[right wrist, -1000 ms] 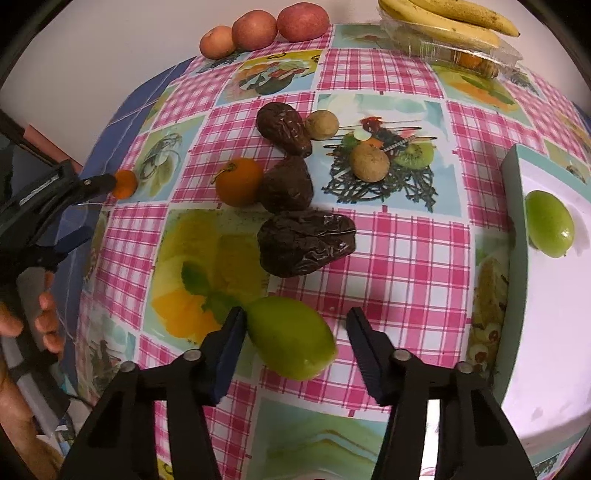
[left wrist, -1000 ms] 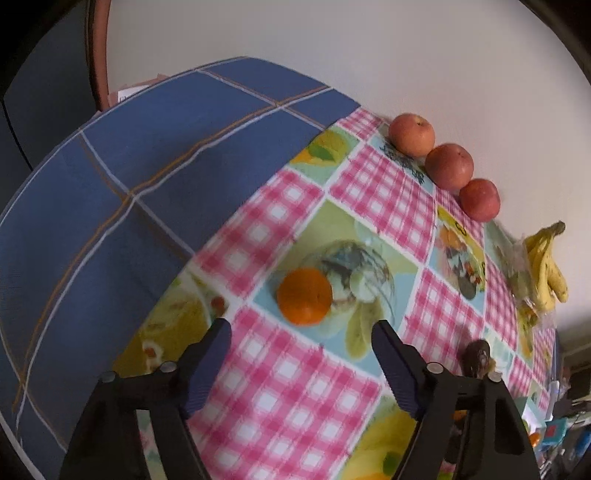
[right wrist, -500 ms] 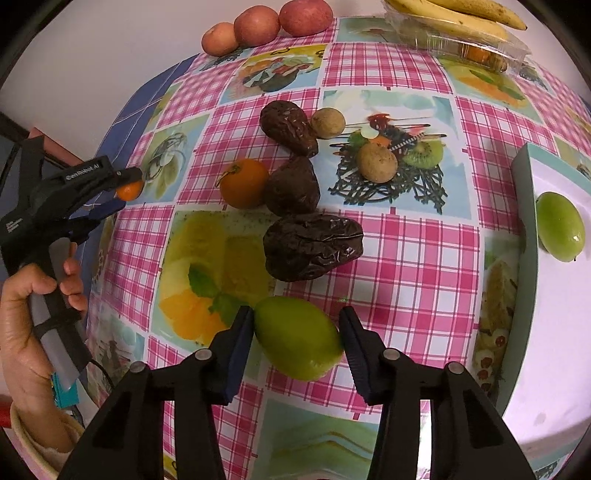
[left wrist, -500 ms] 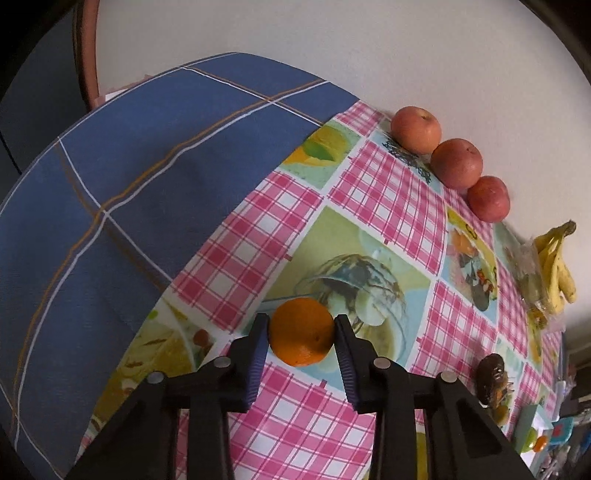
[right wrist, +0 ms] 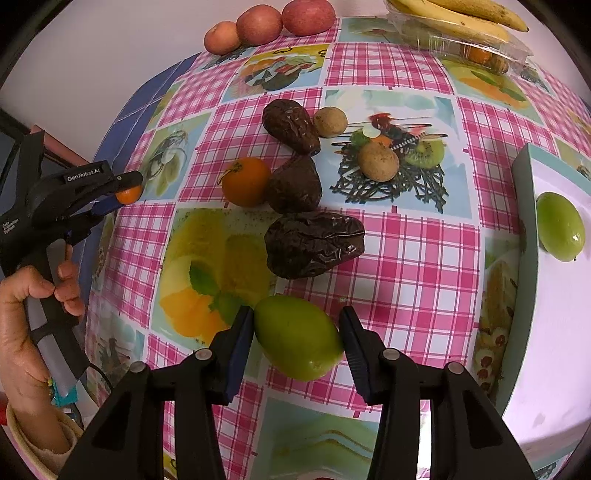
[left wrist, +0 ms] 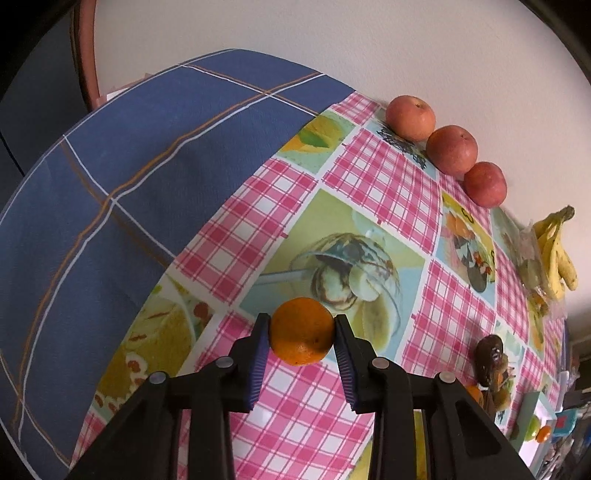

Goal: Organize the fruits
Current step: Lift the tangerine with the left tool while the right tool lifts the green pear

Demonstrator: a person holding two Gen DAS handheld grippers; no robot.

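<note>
Left wrist view: left gripper point(left wrist: 301, 332) clamped on a small orange point(left wrist: 301, 330), round, no clear long axis, near the table's left edge where the pink checked cloth point(left wrist: 373, 177) meets blue cloth point(left wrist: 129, 155). Right gripper point(right wrist: 295, 328) pads press a green mango point(right wrist: 297, 336), long axis diagonal, narrow end toward the front-right. Three apples point(left wrist: 450, 149) line the far edge against a white wall point(left wrist: 332, 44).

Both wrist views close, steeply down onto tablecloth point(left wrist: 373, 177); shared: three apples point(left wrist: 450, 149) point(right wrist: 258, 24), bananas point(left wrist: 556, 254) point(right wrist: 461, 16).
</note>
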